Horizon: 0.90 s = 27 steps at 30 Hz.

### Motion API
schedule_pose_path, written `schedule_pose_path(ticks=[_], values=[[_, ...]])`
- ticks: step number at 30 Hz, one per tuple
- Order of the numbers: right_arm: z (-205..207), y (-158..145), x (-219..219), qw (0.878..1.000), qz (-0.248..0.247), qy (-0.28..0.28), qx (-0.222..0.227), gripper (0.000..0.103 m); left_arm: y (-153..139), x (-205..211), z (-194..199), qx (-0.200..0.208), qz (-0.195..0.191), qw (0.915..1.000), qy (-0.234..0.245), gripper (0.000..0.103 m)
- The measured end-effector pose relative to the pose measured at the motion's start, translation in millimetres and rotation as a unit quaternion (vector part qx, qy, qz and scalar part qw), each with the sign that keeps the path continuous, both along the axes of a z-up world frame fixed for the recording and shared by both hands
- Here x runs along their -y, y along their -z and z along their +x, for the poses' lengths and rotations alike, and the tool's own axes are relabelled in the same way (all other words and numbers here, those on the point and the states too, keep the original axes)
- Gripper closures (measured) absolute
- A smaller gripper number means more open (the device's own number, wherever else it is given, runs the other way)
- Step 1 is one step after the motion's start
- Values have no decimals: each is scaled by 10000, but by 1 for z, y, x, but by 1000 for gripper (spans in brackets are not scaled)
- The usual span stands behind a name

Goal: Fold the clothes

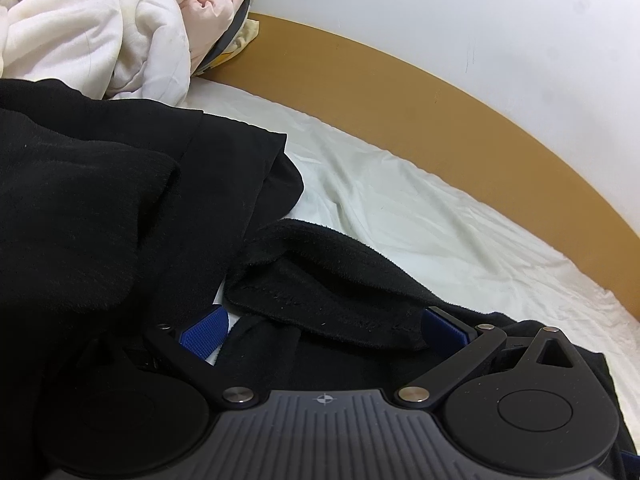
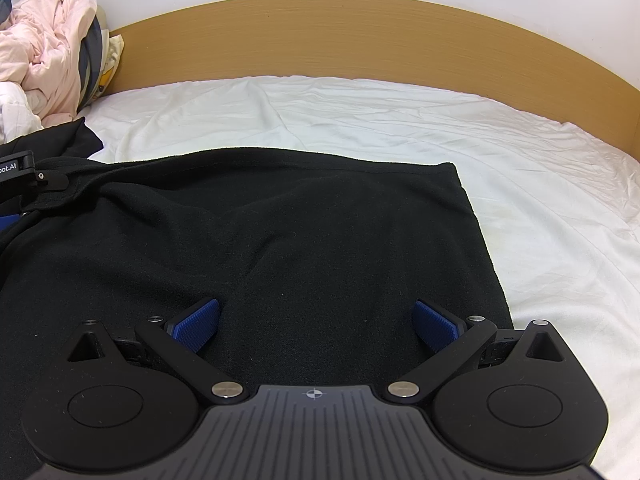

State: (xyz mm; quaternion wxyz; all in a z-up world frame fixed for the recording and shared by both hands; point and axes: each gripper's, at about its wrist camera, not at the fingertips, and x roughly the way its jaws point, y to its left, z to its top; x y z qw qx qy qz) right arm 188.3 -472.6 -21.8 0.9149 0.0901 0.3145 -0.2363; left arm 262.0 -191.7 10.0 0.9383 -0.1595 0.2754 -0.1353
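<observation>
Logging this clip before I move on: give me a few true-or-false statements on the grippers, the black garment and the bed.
1. The right gripper is open over the black garment. True.
2. The left gripper is shut on a pink shirt. False: its jaws stand apart, with a fold of the black garment lying between them.
3. The black garment lies on a white sheet. True.
4. The pile of pale bedding sits at the right end of the bed. False: it is bunched at the left, by the wooden headboard.
5. The garment's right edge in the right wrist view runs fairly straight. True.
</observation>
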Motion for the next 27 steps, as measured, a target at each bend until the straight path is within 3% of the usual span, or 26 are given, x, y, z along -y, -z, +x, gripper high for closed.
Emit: schedule_pose_path(ticks=[7,12,17,23,27], values=[[0,0,0,10000,1,0,1,0,-1,3,0,-17,-31,10000,13,1],[0,2,0,10000,6,1,4,0,-17,8,-13,92,312,9993,164,1],[0,2,0,10000,5,1,8,0,-47,-15,-57,-32,148,9967,793,1],[0,3,-1,10000,5,2,6,0,-72,-45,-133,293,681,9867,1448,1],[0,2,0,10000,6,1,6,0,-65,-59,-176,307,691,9858,1501,1]])
